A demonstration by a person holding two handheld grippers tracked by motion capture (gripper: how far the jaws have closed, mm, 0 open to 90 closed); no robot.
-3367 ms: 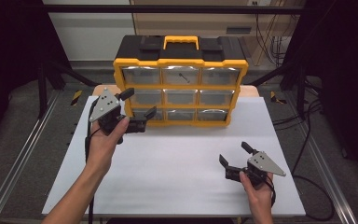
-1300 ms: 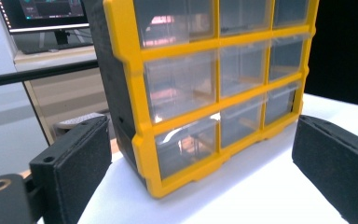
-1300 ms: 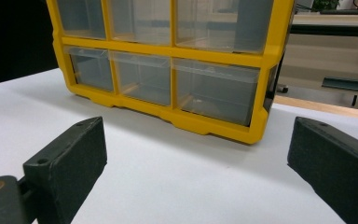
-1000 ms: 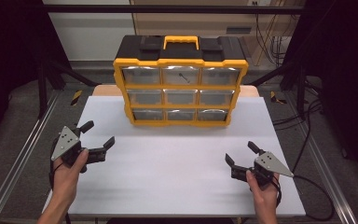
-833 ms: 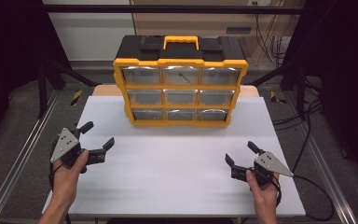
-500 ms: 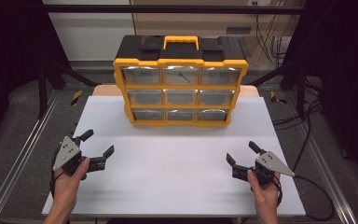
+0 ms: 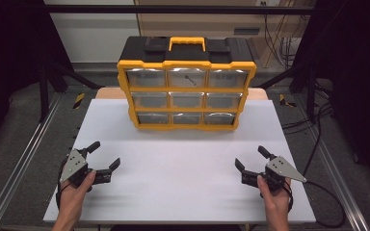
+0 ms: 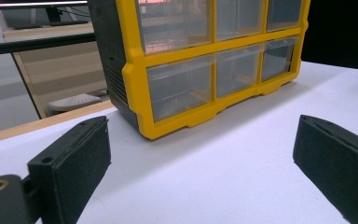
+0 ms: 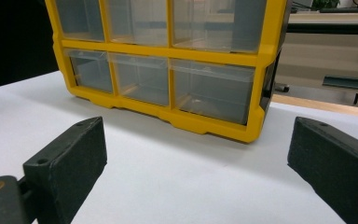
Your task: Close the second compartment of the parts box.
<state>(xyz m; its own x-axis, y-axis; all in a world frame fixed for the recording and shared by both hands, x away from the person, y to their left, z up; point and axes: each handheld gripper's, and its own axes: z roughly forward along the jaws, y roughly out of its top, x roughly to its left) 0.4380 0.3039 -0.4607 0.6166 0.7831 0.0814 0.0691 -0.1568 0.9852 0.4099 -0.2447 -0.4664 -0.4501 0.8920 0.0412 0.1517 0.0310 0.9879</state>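
A yellow and black drawer organizer (image 7: 187, 85) stands upright at the back of the white table (image 7: 183, 168), with three rows of clear drawers, all pushed in. A small dark item lies in its top middle drawer (image 7: 189, 78). My left gripper (image 7: 103, 155) rests low near the table's front left, jaws wide apart and empty. My right gripper (image 7: 251, 159) rests near the front right, also open and empty. The left gripper view (image 8: 200, 172) faces the organizer's lower left corner (image 8: 168, 93). The right gripper view (image 9: 196, 168) faces its lower right corner (image 9: 214, 93).
A wide stretch of bare white tabletop lies between the grippers and the organizer. Metal rails (image 7: 17, 168) run along both sides of the table. Cables (image 7: 323, 192) trail off the right side onto the grey floor.
My left gripper has pulled back from the organizer's left side to the table's front left corner, still open. The right gripper has barely shifted. The organizer has not moved.
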